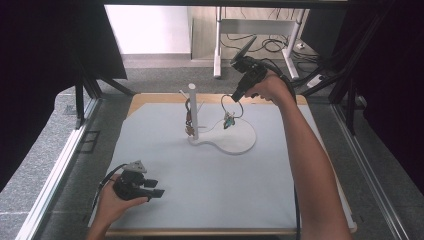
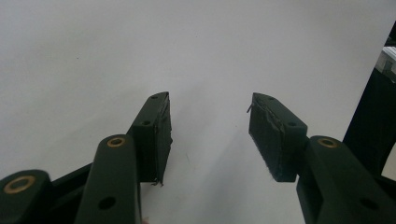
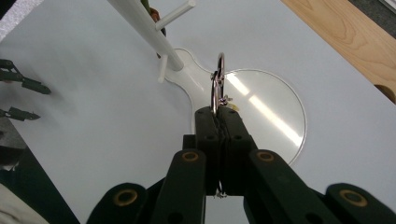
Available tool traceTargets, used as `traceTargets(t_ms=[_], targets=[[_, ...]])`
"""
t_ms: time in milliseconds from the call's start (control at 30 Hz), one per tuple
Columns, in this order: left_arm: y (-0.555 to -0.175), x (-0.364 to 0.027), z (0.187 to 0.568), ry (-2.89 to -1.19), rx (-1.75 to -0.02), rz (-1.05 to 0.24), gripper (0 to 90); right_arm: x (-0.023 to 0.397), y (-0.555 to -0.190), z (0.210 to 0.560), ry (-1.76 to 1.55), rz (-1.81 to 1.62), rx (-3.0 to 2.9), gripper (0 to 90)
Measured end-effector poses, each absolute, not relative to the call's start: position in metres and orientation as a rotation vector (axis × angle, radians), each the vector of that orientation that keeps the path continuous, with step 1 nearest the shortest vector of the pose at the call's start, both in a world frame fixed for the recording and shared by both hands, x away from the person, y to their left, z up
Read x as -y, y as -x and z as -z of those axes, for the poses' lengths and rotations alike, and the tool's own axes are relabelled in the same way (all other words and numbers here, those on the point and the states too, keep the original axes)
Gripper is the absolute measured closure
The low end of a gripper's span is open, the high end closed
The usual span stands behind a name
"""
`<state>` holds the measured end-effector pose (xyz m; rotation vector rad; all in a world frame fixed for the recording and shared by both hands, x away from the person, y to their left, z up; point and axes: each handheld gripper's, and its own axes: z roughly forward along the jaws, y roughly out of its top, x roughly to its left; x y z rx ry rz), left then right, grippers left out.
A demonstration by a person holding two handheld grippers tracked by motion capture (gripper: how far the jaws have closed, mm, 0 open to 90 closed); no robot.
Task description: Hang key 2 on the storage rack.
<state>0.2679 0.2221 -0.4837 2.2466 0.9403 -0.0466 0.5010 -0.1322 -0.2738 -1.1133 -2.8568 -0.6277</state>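
Right gripper view: I am pinching the key ring (image 3: 219,84) in my right gripper (image 3: 219,114); thin grip, likely slipping near the stand (image 3: 154,35). Left gripper (image 2: 209,135) is resting spread.

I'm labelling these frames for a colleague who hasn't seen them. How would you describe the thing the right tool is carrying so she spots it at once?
Start at the white stand with its upright post, mid-table. Just right of the post, above the stand's round base, the right tool is shut on a thin metal ring with a small greenish charm dangling beneath it. Unlike the brownish trinket hanging against the post, this ring hangs in the air.
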Motion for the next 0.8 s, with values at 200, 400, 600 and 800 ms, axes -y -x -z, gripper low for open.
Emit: traceTargets(t_ms=[200,400,600,800], targets=[[-0.268,-0.222,0.484,-2.255,-0.936,0.045,49.1,0.131,-0.508,0.277,1.141,0.656,2.844,88.4],[-0.268,-0.223,0.483,-2.254,-0.932,0.044,49.1,0.124,-0.515,0.281,1.154,0.655,2.849,88.4],[-0.267,-0.224,0.482,-2.245,-0.939,0.043,49.1,0.114,-0.521,0.283,1.147,0.679,2.843,88.4],[-0.268,-0.226,0.481,-2.245,-0.929,0.040,49.1,0.104,-0.525,0.289,1.149,0.672,2.847,88.4]])
